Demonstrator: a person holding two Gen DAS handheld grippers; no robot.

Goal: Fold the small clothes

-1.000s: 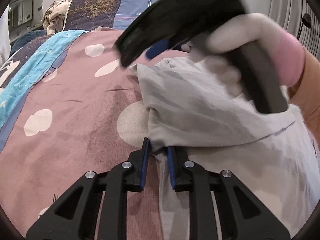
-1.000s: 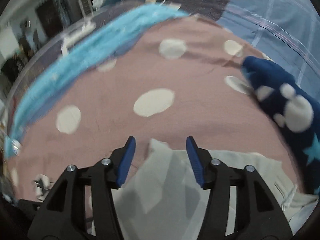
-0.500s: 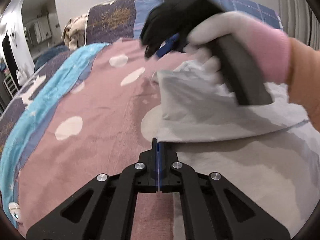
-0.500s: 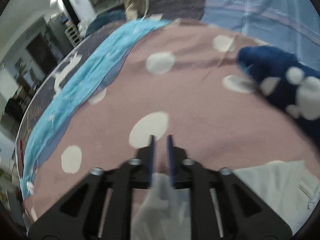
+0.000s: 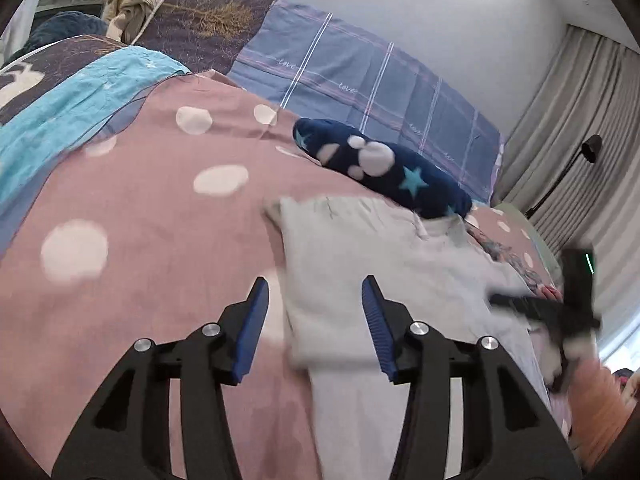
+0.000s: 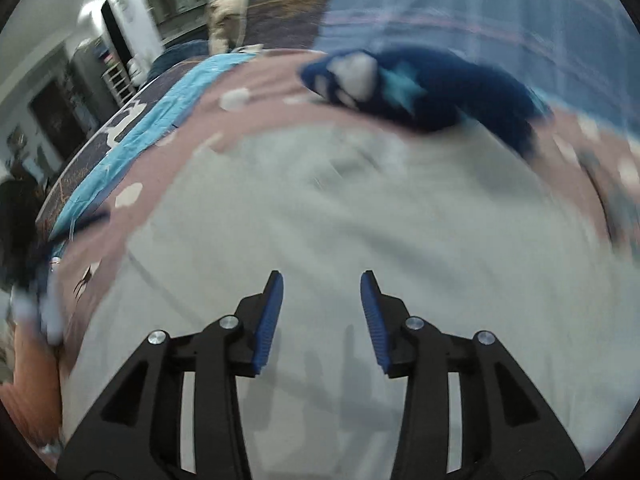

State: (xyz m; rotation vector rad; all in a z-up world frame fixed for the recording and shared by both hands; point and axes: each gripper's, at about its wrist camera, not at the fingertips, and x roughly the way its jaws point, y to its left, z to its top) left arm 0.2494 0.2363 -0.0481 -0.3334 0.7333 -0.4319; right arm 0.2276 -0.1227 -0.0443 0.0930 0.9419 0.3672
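A bed (image 5: 132,216) fills both views, covered by a dusty pink quilt (image 5: 160,240) with pale dots and a turquoise band (image 5: 68,104) along its far left side. Behind it lie a blue plaid pillow (image 5: 360,80) and a darker patterned pillow (image 5: 208,16), with pleated curtains (image 5: 580,152) at the right.

On the quilt, spread flat, lies the pale grey garment (image 5: 384,248), the largest loose thing on the bed; its left edge shows a folded-over layer running down toward the camera. Just beyond its far edge, touching or nearly so, is a navy fleece item (image 5: 396,172) with white blobs and teal stars.

The left tool (image 5: 314,328) hangs over the garment's left edge, its jaws opening, blue pads clear of the cloth with nothing pinched between them. The right tool (image 6: 322,320) hangs over the middle of the grey garment (image 6: 360,220), its jaws also opening and empty. In the left wrist view the right tool (image 5: 552,308) appears as a dark blur at the garment's right side, carried by a hand in what looks like a pale glove, with an orange sleeve (image 5: 596,412) below it; the blur is too strong to be sure of the glove.
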